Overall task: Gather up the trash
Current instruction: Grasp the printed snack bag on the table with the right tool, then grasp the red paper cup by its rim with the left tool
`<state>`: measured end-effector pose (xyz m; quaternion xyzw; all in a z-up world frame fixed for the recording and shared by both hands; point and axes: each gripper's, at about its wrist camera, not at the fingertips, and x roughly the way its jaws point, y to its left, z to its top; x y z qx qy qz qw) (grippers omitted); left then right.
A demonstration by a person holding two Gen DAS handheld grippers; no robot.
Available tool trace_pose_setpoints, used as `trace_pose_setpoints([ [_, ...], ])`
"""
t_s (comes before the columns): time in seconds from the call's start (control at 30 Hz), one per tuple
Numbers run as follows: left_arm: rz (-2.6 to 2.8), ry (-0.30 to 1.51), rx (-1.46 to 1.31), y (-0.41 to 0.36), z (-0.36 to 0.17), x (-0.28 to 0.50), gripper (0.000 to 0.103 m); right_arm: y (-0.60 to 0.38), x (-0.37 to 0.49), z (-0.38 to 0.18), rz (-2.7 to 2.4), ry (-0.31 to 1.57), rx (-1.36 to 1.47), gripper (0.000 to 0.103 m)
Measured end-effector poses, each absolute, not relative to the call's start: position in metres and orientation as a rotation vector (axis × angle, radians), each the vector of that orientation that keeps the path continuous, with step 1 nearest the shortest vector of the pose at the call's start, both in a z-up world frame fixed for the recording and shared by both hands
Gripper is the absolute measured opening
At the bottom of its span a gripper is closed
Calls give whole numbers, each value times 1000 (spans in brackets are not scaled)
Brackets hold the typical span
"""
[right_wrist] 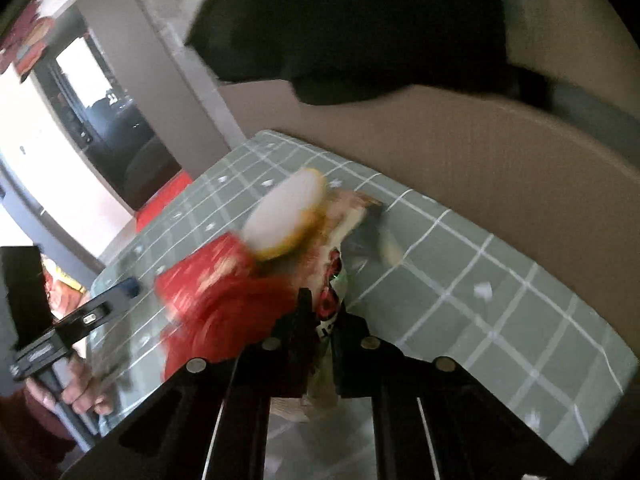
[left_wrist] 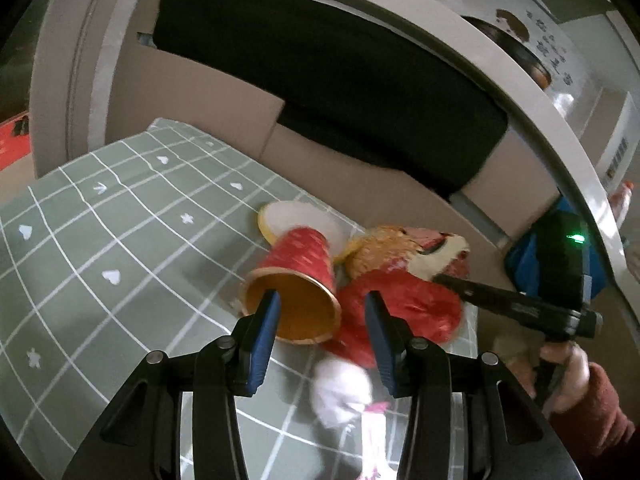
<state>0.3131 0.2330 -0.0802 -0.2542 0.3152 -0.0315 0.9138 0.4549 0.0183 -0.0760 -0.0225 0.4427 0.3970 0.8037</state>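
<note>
A heap of trash lies on the green checked tablecloth (left_wrist: 100,240). A red paper cup (left_wrist: 300,264) lies on its side, its gold mouth towards my left gripper (left_wrist: 322,300). That gripper is open, with its left pad in front of the cup's mouth and its right pad beside a crumpled red bag (left_wrist: 412,304). Behind these lie a yellow lid (left_wrist: 296,216) and an orange wrapper (left_wrist: 380,248). My right gripper (right_wrist: 324,304) is shut on a white, red and black snack wrapper (right_wrist: 330,280), and it reaches in from the right in the left wrist view. A blurred white tissue (left_wrist: 340,392) sits below the left fingers.
A cardboard box (left_wrist: 200,92) lined with a black bag (left_wrist: 340,80) stands right behind the table's far edge. A person's hand in a dark red sleeve (left_wrist: 568,376) holds the right gripper. The tablecloth (right_wrist: 500,300) stretches off to the right.
</note>
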Motion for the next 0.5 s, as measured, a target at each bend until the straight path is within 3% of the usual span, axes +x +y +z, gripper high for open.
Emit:
trace_pose_setpoints([
  [0.37,26,719,-701,234,-104,358,42,-46,379,-56,726,901,-66,9],
  [0.5,31,732,-650,226,-102,367,14,-53,363,-61,703,891,-64,9],
])
